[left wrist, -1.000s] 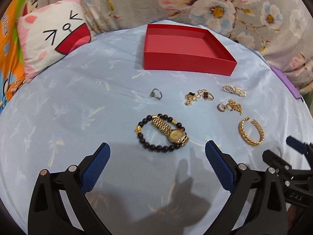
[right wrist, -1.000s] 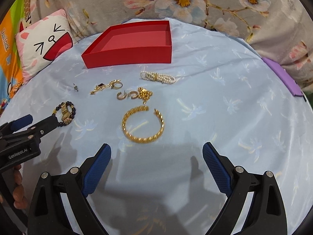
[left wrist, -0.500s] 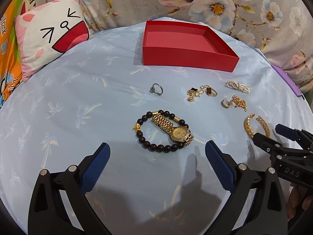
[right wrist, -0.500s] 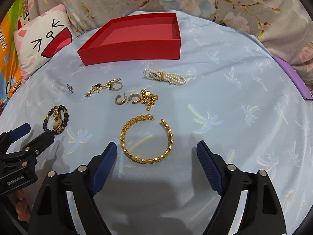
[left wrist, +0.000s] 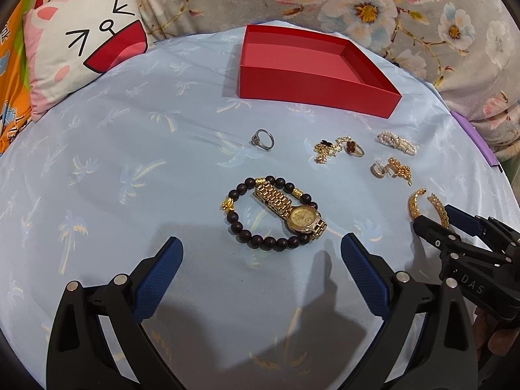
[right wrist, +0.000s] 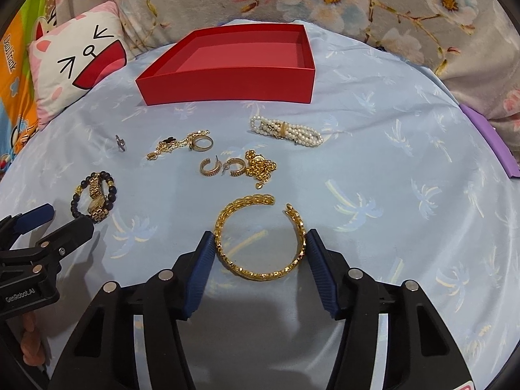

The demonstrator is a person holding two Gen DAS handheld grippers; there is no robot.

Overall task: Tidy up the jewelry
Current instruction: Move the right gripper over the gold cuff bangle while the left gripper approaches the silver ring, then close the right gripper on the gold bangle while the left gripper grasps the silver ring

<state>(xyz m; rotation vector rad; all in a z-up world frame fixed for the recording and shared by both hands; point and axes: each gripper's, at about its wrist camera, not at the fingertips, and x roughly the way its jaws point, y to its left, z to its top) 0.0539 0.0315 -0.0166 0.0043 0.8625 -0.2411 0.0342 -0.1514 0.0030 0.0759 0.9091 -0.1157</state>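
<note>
A gold open bangle [right wrist: 260, 273] lies on the pale blue cloth [right wrist: 373, 162]. My right gripper [right wrist: 260, 243] straddles it with jaws closing, and the blue pads [right wrist: 204, 260] touch its two sides. A gold watch [left wrist: 302, 217] lies inside a dark bead bracelet [left wrist: 240, 227], just beyond my left gripper [left wrist: 261, 243], which stands open and empty. The red box [right wrist: 227, 84] sits empty at the back. Between it and the bangle lie a pearl bracelet [right wrist: 286, 131], gold hoop earrings [right wrist: 221, 165], a gold chain [right wrist: 260, 165], a gold ring [right wrist: 201, 143] and a silver ring [left wrist: 263, 139].
A cartoon cushion [left wrist: 84, 48] lies at the back left, with floral fabric [right wrist: 357, 6] behind the box. A purple object [right wrist: 490, 143] sits at the cloth's right edge. In the right wrist view my left gripper [right wrist: 68, 216] shows at the left, with fingers of a hand below it.
My right gripper has come forward over the gold bangle and its jaws have narrowed from wide apart to the bangle's sides. The left gripper has stayed open and nearly still.
</note>
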